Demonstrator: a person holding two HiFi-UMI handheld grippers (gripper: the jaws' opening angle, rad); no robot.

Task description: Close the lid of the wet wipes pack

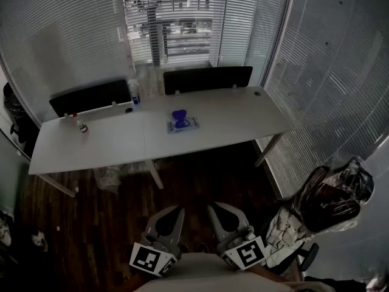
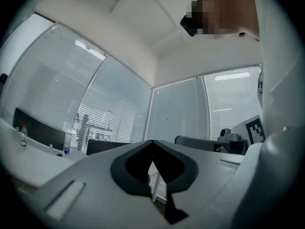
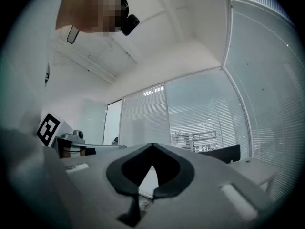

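Wipes pack on white table, lid seemingly open.

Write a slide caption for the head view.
Left gripper and right gripper shut, far from wipes pack on desk.

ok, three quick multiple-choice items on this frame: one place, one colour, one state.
1. The wet wipes pack lies: A on the floor; B midway along the white table; C between the tongs.
2. The pack is: A red; B yellow; C blue.
3. Tongs of the left gripper and right gripper: A both shut, empty; B both wide open; C clamped on the pack.
Answers: 1 B, it sits on the tabletop, far from both grippers. 2 C, the head view shows blue. 3 A, each gripper view shows tips together, nothing between.
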